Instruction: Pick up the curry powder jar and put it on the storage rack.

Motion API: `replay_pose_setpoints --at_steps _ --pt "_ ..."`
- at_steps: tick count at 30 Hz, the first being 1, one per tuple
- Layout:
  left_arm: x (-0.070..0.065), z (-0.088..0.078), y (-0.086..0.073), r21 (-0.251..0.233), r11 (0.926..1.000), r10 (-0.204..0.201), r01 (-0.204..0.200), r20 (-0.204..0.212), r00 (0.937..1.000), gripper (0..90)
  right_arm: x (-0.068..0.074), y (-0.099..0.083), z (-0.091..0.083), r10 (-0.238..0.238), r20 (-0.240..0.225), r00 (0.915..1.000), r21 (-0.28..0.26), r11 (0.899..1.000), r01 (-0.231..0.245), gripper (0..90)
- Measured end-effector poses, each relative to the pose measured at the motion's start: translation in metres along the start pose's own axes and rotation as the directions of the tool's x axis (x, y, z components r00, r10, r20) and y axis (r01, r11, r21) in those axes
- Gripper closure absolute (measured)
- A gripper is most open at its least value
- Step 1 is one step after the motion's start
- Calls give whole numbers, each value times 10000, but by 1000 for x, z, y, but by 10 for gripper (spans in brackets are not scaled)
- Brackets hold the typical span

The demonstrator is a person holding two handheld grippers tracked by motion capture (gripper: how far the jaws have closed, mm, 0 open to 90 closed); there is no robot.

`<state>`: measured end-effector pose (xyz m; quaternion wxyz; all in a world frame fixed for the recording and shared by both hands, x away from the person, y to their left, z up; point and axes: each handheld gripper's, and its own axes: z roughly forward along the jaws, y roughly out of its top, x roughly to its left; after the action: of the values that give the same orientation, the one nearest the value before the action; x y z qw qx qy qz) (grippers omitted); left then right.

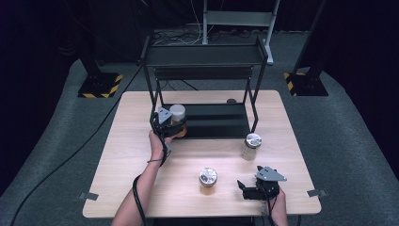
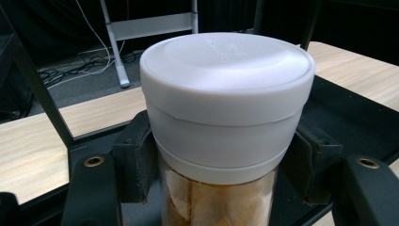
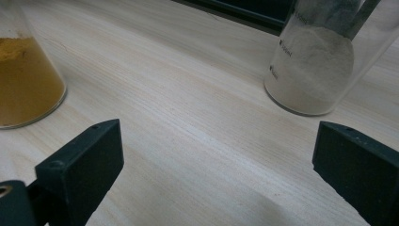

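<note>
Nearest the lens of my left gripper view is the white-lidded jar (image 2: 226, 117), clamped between my left gripper's (image 1: 170, 126) jaws, whose pads press on its sides just below the lid's skirt. From the high view I hold it at the left front corner of the black rack's (image 1: 205, 56) lower shelf; whether its base rests on the shelf or hangs just clear I cannot tell. My right gripper (image 3: 211, 188) has its jaws spread wide with nothing between them, low over the table (image 1: 141, 165) near the front right edge.

I judge this jar fairly light but rigid: clear hard walls, brownish contents, a smooth plastic lid. Smooth walls could slip in a loose squeeze, so I would keep the pads on the body just under the lid rather than on the lid, which might turn or pop.

Two more jars stand on the table: one with yellow powder (image 3: 26, 80) and one with pale powder (image 3: 313, 70), both cut off at the top in my right gripper view. My held jar's bottom is out of frame and its contents are hard to identify
</note>
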<state>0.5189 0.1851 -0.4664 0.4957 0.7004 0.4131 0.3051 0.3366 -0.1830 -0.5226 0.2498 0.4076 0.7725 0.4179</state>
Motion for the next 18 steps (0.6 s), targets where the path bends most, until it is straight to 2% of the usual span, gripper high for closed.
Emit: replay_pose_setpoints --at_steps 18 --pt "1 9 -4 -26 9998 -185 185 -104 9998 350 0 0 0 -4 15 10000 -56 10000 4 17"
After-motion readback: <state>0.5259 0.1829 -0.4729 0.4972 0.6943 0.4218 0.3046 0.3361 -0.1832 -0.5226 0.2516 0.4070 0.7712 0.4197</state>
